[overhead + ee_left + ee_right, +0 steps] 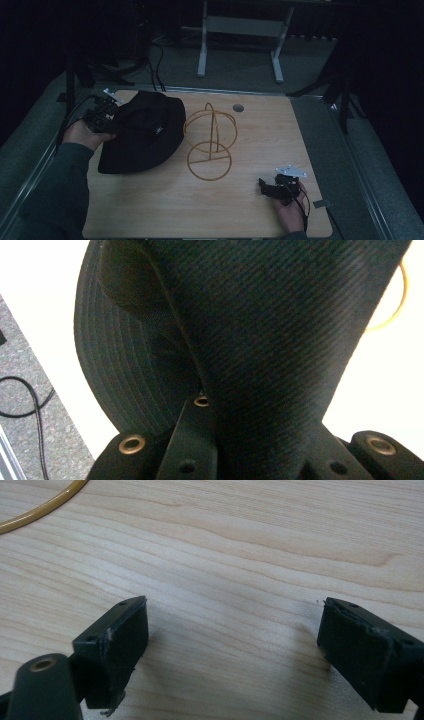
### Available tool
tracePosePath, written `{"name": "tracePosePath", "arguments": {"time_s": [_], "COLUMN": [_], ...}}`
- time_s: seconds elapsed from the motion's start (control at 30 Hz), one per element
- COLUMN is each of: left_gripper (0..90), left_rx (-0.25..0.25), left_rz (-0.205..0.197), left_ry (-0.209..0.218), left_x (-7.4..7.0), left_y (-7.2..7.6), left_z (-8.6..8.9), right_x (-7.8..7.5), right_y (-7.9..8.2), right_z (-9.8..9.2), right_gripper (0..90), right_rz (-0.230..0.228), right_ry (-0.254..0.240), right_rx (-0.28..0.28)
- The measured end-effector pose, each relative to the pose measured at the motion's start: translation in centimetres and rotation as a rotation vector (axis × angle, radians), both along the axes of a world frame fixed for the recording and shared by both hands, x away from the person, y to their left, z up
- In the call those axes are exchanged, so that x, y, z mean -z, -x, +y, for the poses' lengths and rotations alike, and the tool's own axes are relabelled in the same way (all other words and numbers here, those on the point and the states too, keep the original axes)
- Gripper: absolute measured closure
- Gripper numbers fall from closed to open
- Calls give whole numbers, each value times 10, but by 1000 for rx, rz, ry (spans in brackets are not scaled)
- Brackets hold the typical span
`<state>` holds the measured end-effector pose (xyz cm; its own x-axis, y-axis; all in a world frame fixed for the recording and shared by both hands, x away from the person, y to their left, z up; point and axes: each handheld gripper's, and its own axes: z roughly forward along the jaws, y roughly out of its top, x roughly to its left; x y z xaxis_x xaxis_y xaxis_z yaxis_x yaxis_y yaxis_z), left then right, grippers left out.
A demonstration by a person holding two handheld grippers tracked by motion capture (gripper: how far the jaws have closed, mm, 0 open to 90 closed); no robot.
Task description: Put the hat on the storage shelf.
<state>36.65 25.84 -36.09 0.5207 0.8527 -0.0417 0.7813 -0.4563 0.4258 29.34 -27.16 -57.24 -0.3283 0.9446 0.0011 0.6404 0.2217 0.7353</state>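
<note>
A black bucket hat lies on the left part of the wooden table. My left gripper is at the hat's left side, shut on a fold of its fabric. In the left gripper view the hat rises from between the jaws, its stitched brim curving off to the left. A yellow wire hat stand stands in the middle of the table, just right of the hat. My right gripper rests low at the front right, open, with bare wood between its pads. A bit of the stand's ring shows at the top left.
A round grommet hole sits near the table's far edge. Beyond the table are white desk legs and cables on grey carpet. Dark tripod legs stand by the far right corner.
</note>
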Motion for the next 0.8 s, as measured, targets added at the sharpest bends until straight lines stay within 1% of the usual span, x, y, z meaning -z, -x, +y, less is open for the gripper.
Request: {"name": "tracePosePath", "arguments": {"time_s": [0.33,0.8], "left_gripper": [885,885], "left_rx": [2,46], "left_rz": [-15,-31], "left_ry": [5,3], "left_x": [-5,-11], "left_y": [-2,-5], "left_z": [0,-5], "right_x": [0,0], "right_y": [0,0], "right_z": [0,0], "right_gripper": [128,128], "right_rz": [0,1], "right_ry": [0,0], "right_rx": [-1,-3]}}
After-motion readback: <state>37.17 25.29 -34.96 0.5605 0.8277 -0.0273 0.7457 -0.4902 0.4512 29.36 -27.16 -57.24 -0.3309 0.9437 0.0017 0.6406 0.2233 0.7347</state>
